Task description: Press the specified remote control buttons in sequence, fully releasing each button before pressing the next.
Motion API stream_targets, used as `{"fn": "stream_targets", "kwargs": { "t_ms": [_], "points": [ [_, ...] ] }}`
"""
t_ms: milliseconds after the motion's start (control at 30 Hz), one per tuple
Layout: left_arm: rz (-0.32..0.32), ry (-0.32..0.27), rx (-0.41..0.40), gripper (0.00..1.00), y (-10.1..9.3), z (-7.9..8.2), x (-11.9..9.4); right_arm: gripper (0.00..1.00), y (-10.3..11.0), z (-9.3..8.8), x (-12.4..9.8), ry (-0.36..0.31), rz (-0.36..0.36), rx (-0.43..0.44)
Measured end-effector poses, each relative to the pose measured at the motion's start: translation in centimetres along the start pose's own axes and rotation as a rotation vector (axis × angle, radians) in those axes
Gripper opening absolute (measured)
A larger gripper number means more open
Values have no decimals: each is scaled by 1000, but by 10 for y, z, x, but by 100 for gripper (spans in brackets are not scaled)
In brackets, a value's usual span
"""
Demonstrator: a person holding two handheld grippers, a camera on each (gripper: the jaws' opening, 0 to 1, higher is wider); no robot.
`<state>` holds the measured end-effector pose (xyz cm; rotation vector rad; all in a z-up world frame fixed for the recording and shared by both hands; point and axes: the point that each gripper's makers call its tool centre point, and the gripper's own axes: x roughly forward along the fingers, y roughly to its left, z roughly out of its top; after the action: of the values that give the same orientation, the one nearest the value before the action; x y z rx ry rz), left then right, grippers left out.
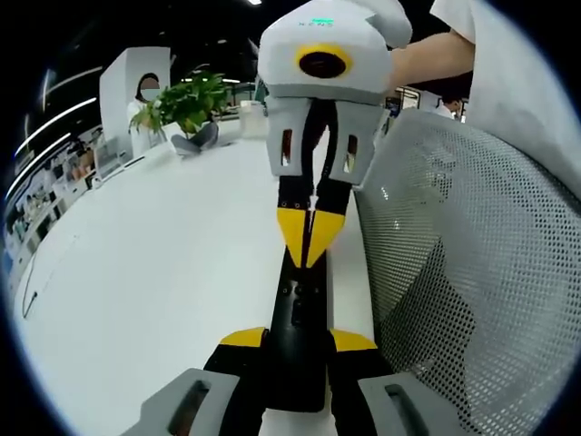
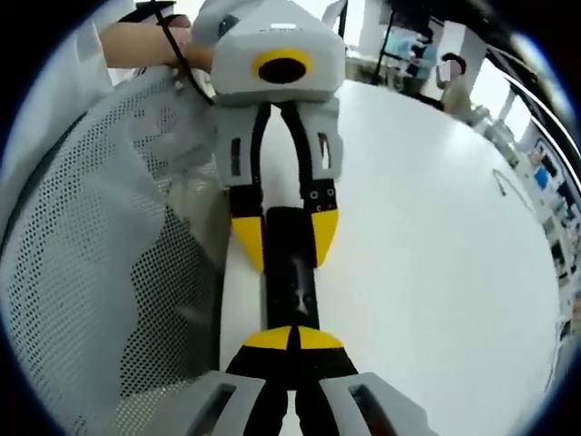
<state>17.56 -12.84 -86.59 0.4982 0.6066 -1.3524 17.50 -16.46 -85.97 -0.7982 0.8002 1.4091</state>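
The left hand-held gripper (image 1: 300, 350) clamps the remote (image 1: 304, 313) at 6 o'clock on the table (image 1: 154, 272); the right hand-held gripper (image 1: 309, 238), tips together, presses it at 12.

Black remote (image 1: 300, 336) flat on table (image 1: 163, 272)

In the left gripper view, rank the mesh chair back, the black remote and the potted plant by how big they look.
1. Mesh chair back, though it's close to the camera.
2. Black remote.
3. Potted plant, far away, so true size is unsure.
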Motion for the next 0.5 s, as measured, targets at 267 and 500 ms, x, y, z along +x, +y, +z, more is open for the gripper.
{"fn": "stream_targets", "kwargs": {
  "t_ms": [267,500],
  "points": [
    [3,-4,-8,25,0,0,0,0,1,-3,-3,4,6,33],
    [3,-3,-6,25,0,0,0,0,0,-8,-7,22,5,37]
  ]
}}
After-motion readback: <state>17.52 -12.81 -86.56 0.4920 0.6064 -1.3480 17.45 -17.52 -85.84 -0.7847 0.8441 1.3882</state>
